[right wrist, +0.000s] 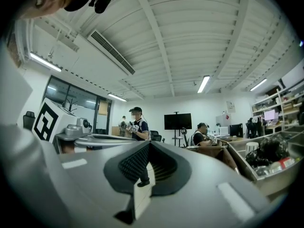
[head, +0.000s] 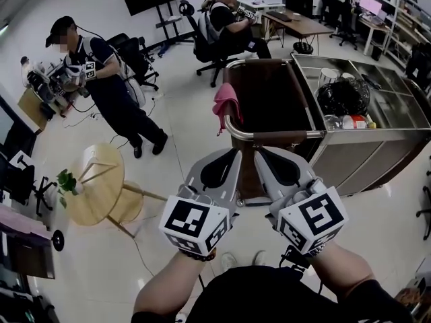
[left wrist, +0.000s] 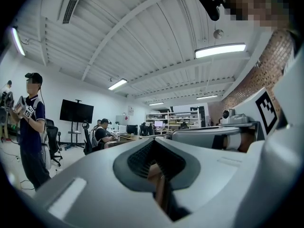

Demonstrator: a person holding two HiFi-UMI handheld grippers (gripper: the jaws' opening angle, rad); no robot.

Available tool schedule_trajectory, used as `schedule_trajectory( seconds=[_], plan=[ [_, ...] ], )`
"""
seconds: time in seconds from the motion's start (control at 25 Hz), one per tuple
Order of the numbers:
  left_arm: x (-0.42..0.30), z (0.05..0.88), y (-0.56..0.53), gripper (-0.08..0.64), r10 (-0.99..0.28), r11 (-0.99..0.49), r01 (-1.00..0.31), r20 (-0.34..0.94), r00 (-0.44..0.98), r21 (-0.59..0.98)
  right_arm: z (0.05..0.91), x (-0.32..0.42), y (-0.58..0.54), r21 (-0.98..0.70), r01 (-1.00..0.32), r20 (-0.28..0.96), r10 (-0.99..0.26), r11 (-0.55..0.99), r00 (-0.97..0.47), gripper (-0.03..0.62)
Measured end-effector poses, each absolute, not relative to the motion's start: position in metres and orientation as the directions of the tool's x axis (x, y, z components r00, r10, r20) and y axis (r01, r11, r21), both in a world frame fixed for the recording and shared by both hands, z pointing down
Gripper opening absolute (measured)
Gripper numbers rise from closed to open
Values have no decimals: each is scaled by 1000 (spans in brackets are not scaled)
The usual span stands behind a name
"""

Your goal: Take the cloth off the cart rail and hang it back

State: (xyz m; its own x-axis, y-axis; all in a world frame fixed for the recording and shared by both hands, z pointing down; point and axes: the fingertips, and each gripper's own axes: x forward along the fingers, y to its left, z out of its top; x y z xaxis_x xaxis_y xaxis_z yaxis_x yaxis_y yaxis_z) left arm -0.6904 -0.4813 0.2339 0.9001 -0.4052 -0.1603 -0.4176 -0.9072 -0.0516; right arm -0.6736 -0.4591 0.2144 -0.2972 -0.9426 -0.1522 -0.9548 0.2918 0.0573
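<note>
A pink cloth (head: 226, 103) hangs over the left corner of the cart's tubular rail (head: 272, 137), draped down the outer side. My left gripper (head: 231, 152) and right gripper (head: 262, 151) are held side by side just in front of the rail, below and right of the cloth and apart from it. Both point at the cart with jaws together and nothing between them. The left gripper view shows the left gripper (left wrist: 154, 145) shut and the room beyond, with no cloth. In the right gripper view the right gripper (right wrist: 148, 147) is shut, with the cart (right wrist: 247, 164) at its right.
The steel cart top (head: 397, 116) holds a black bag (head: 343, 96), a bottle and a white cup. A round wooden table (head: 97, 184) with a small plant stands to the left. One person (head: 108, 86) stands at the far left; another (head: 229, 22) sits beyond the cart.
</note>
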Motion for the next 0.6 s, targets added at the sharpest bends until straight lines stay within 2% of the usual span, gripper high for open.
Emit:
schedule_trajectory(
  seconds=[0.6],
  plan=[
    [-681,233,-473,3,-405,-905,-419,-162,900,-68,215,-668,-452,61,-953,-165,-939,296,-302,0]
  ],
)
